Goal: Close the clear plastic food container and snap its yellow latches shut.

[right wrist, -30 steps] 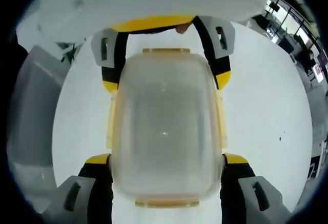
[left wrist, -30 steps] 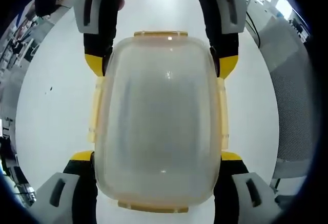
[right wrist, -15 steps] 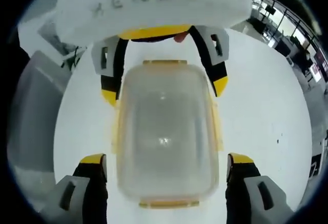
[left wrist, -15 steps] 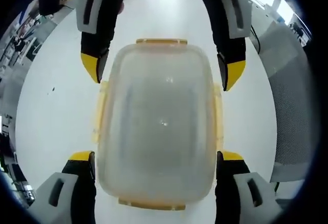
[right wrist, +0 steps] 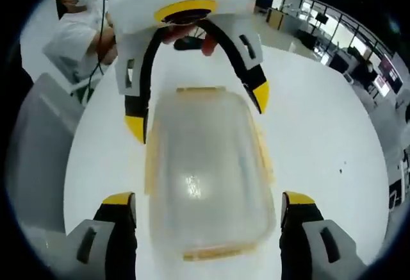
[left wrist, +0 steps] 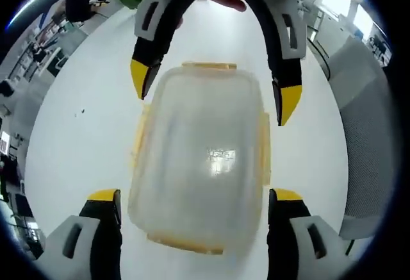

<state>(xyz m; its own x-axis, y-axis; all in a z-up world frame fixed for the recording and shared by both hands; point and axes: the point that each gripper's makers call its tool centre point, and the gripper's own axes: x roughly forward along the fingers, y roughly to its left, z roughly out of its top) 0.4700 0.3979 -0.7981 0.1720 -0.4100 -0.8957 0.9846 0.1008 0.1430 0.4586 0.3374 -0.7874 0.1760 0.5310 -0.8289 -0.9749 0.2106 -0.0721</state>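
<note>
On the white round table (left wrist: 70, 145) sits the clear plastic food container (left wrist: 202, 161), lid down, its yellow latches (left wrist: 264, 145) lying along the sides. Lettering on the left gripper's housing in the right gripper view is too partial to read with certainty. In the left gripper view, the left gripper (left wrist: 194, 198) stands with jaws spread wide, the container's near end between them, untouched. The right gripper (left wrist: 214, 91) faces it from the far end, jaws likewise apart, straddling the container's corners without clamping. A grey chair (left wrist: 368, 132) stands beside the table.
</note>
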